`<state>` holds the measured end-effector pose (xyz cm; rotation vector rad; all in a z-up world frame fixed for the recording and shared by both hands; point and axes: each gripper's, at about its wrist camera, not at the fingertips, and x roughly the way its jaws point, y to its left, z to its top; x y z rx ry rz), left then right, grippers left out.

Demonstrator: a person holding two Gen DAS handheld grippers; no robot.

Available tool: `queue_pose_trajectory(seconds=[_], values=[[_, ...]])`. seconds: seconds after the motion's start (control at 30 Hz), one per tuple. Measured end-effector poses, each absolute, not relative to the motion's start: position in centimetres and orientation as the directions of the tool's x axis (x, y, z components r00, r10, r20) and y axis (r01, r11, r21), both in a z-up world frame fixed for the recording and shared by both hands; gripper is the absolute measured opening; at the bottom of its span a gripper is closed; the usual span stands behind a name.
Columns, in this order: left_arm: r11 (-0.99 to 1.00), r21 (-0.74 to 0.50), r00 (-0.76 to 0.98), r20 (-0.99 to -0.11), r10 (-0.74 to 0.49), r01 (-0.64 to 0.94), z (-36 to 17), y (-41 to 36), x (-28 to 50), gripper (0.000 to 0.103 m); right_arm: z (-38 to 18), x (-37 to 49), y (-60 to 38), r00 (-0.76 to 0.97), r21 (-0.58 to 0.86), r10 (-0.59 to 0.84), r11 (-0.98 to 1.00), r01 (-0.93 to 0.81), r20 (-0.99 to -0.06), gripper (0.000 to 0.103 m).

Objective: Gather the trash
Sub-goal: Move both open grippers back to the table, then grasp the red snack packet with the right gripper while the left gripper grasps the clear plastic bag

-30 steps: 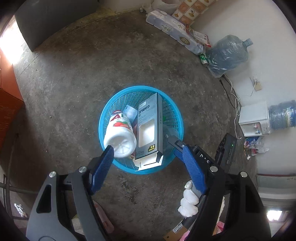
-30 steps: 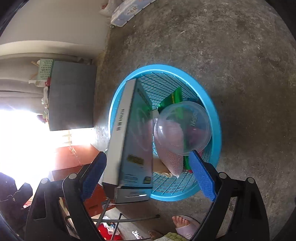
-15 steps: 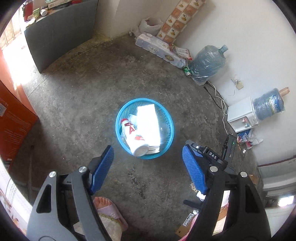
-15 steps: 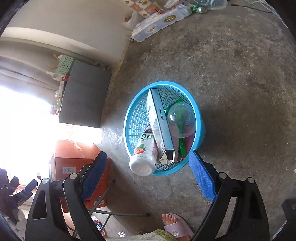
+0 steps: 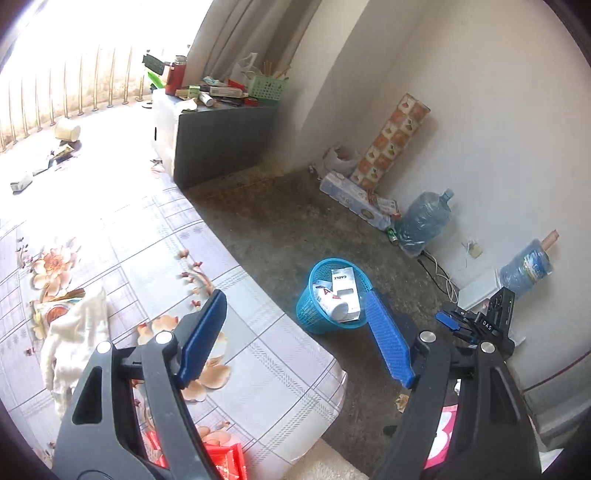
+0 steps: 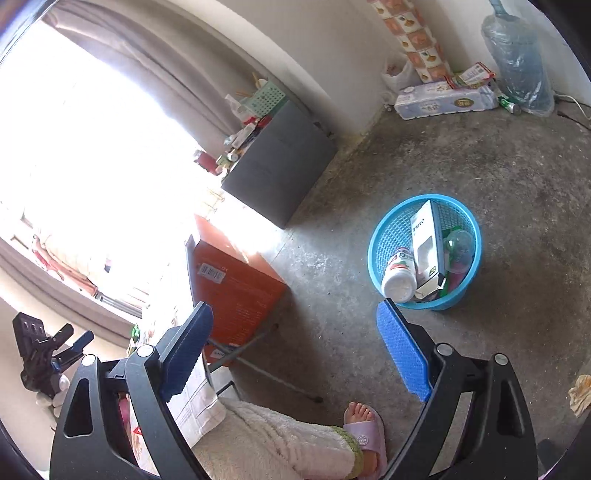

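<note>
My left gripper is wide open and holds nothing. My right gripper is wide open and empty too. The blue basket sits on the floor with a bottle and a box inside.

Rough grey concrete floor, stained and dusty, under plain white walls. In the corner, a dark grey cabinet with many small things on top, among them a green basket and a red flask. Beige curtains beside a very bright window, overexposed, with bars. Against the wall, a tall roll with tile pattern, a long white package, two blue water bottles, a white cable. Nearer, a bed with floral checked sheet in strong light, and an orange carton beside it
</note>
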<state>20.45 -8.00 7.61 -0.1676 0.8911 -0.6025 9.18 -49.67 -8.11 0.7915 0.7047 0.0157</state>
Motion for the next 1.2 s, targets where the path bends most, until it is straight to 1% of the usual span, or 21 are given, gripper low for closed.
queue_pose_trajectory(seconds=[0.17, 0.27, 0.4, 0.57, 0.77, 0.93, 1.1, 1.2], values=[[0.867, -0.382, 0.574, -0.65, -0.498, 0.32, 7.7, -0.4, 16.8, 0.073, -4.9, 10.3, -42.4, 0.745, 0.633, 0.388, 0.772, 0.059, -0.543, 0.09], [0.886, -0.383, 0.62, -0.637, -0.459, 0.263, 6.9, 3.4, 14.5, 0.073, -3.3, 11.2, -36.8, 0.704, 0.589, 0.455, 0.805, -0.065, -0.545, 0.091], [0.902, -0.386, 0.646, -0.642, -0.413, 0.194, 5.2, 7.3, 11.8, 0.073, -1.9, 12.3, -28.8, 0.63, 0.506, 0.523, 0.831, -0.229, -0.574, 0.092], [0.906, -0.411, 0.66, -0.655, -0.368, 0.098, 2.2, 11.5, 8.8, 0.073, -2.7, 13.3, -20.4, 0.501, 0.46, 0.598, 0.801, -0.382, -0.626, 0.092], [0.919, -0.39, 0.678, -0.662, -0.321, 0.055, -0.6, 13.8, 5.8, 0.073, -4.8, 13.2, -12.1, 0.389, 0.374, 0.572, 0.796, -0.476, -0.722, 0.092], [0.907, -0.421, 0.646, -0.686, -0.334, 0.022, -3.1, 15.1, 5.4, 0.073, -5.2, 13.0, -7.9, 0.392, 0.265, 0.515, 0.801, -0.536, -0.762, 0.092], [0.936, -0.345, 0.638, -0.706, -0.307, 0.069, -4.2, 13.9, 5.5, 0.073, -6.0, 13.3, -6.1, 0.425, 0.156, 0.426, 0.829, -0.537, -0.799, 0.092], [0.95, -0.306, 0.615, -0.74, -0.273, 0.053, -5.1, 13.3, 6.2, 0.072, -7.2, 13.9, -5.6, 0.425, 0.132, 0.383, 0.85, -0.51, -0.82, 0.092]])
